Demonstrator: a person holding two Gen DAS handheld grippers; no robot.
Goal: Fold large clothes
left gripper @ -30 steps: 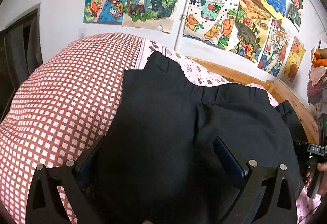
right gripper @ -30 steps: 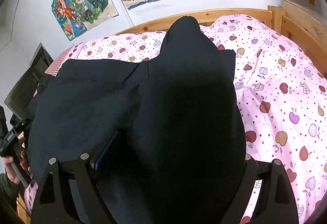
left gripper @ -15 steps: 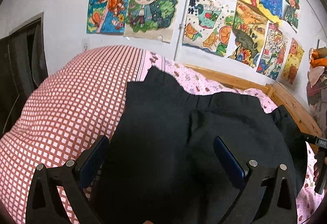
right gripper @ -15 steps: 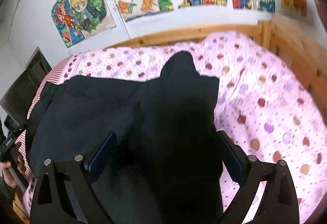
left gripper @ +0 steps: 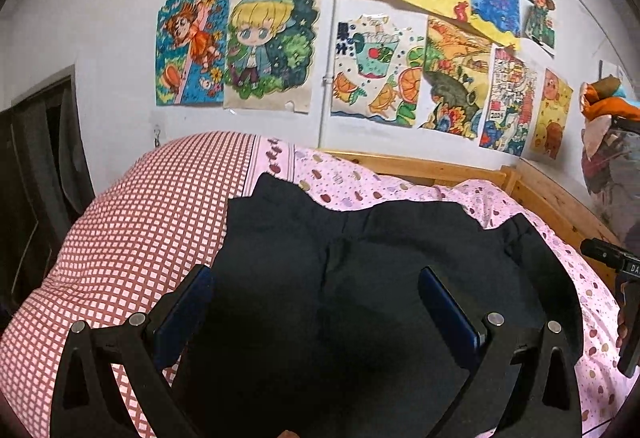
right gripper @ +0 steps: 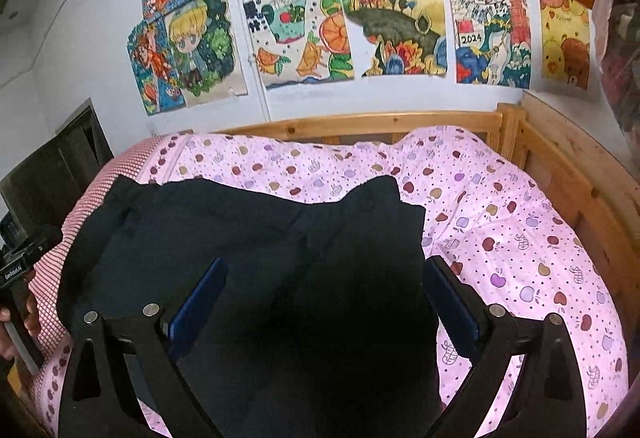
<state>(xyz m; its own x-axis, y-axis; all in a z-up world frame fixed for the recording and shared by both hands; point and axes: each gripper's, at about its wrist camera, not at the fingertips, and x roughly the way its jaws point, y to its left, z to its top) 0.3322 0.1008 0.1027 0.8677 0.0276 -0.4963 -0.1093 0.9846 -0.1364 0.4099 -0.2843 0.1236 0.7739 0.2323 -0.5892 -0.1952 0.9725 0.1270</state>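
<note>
Trousers [left gripper: 352, 278] of black cloth lay spread on the bed, their gathered waistband at the far edge from both tools and their bulk directly under and ahead of the blue pads. One fold looked laid, with a doubled layer showing as a seam line running away from the left tool [left gripper: 316, 302]. That tool stood wide open above the cloth, nothing pinched between its pads. The right tool [right gripper: 324, 294] was just as wide, its jaws at the last of their opening, with cloth beneath but none gripped. Judged from this, the step in hand was the release after a fold, and doing it well meant lifting both tools straight clear so that no pad dragged the top layer back. The waistband corners stuck up unevenly, so the next grasp would do best at the near edge, both tools level with each other, taking both layers at once. Left of the left tool the checked quilt [left gripper: 132, 238] bulged high, which could tip the stack. Right of the right tool the pink apple-print sheet [right gripper: 520, 238] lay flatter, with the wooden bed rail [right gripper: 568, 174] beyond it and drawings [right gripper: 304, 34] on the wall past the waistband.
</note>
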